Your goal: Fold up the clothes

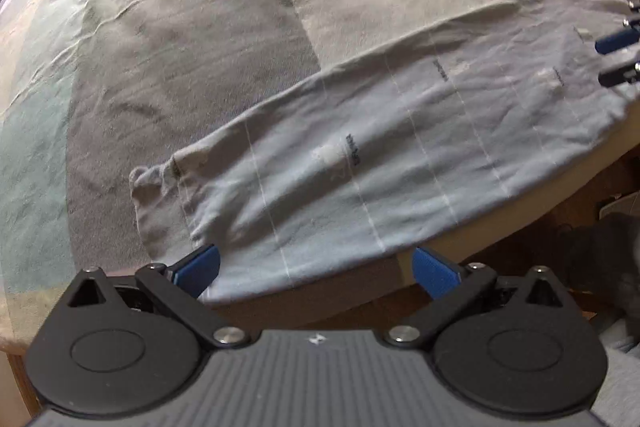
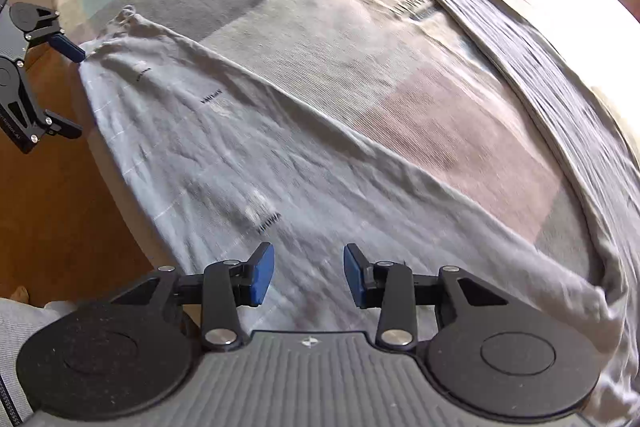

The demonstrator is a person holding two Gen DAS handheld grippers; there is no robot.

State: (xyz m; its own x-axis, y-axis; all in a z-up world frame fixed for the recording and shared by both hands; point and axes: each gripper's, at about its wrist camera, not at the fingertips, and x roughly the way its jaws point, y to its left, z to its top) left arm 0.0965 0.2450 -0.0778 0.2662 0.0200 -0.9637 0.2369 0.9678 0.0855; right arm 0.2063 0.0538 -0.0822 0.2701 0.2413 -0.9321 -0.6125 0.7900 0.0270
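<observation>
A pale grey-blue garment (image 1: 400, 155) with thin white stripes lies as a long flattened strip along the bed's near edge. My left gripper (image 1: 316, 271) is open wide at the strip's one end, and its left pad (image 1: 200, 267) touches the cloth's corner. In the right wrist view that left gripper (image 2: 74, 91) shows at the far left, its jaws spread. My right gripper (image 2: 309, 275) stands open low over the other end of the garment (image 2: 240, 155), with nothing pinched between its blue pads. It appears at the left wrist view's right edge as the right gripper (image 1: 618, 57).
The bed cover (image 2: 320, 39) is a wrinkled patchwork of grey, teal and pink blocks. A dark grey garment (image 2: 520, 67) lies stretched along the far side. Brown wood (image 2: 48, 207) shows beyond the bed's near edge, and dark clutter (image 1: 600, 239) sits below it.
</observation>
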